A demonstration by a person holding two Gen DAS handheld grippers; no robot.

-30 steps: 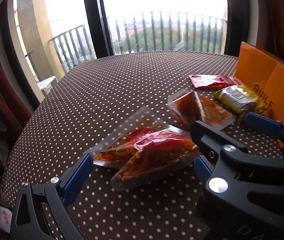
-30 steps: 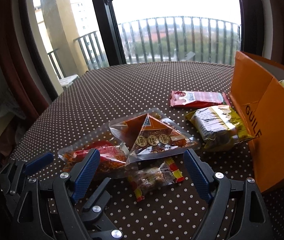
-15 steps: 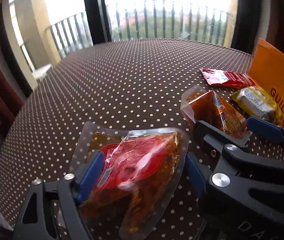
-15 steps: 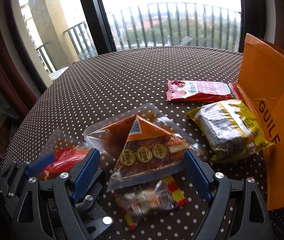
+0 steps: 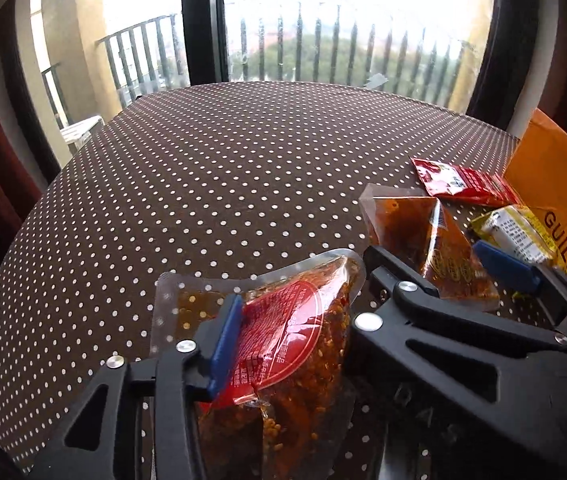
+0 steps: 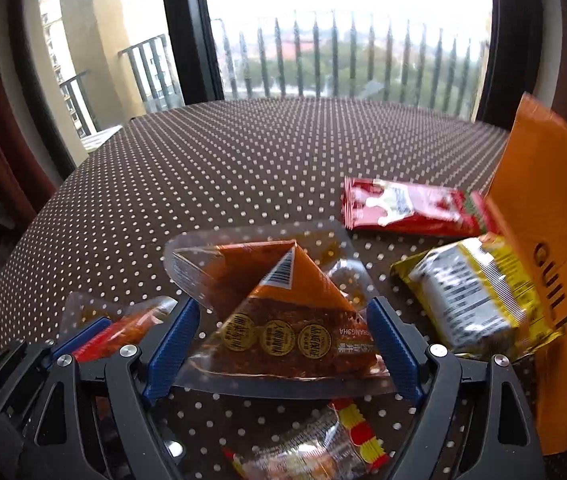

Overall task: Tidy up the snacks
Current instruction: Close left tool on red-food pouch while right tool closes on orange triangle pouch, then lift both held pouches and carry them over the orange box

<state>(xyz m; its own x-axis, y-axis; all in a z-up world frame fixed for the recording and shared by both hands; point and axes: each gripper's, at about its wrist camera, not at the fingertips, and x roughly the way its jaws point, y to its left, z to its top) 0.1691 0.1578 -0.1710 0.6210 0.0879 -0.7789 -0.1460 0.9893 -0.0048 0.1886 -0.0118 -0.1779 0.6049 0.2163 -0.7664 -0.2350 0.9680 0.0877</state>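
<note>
My left gripper (image 5: 287,344) is shut on a clear pouch with a red label (image 5: 283,340), its blue pad pressing the pouch's left side. The same pouch shows at the lower left of the right wrist view (image 6: 123,328). My right gripper (image 6: 279,340) is open, its fingers on either side of an orange triangular pouch (image 6: 283,312) that lies on the dotted table (image 6: 243,160). That pouch also shows in the left wrist view (image 5: 423,236). A small clear candy packet (image 6: 307,448) lies under the right gripper.
An orange box marked GUILE (image 6: 555,240) stands at the right, also in the left wrist view (image 5: 555,184). A yellow packet (image 6: 475,300) and a red packet (image 6: 407,208) lie beside it. A window with a balcony railing is behind the table.
My left gripper has moved onto the red-label pouch and closed on it. My right gripper has moved forward so the orange triangular pouch now sits between its open fingers.
</note>
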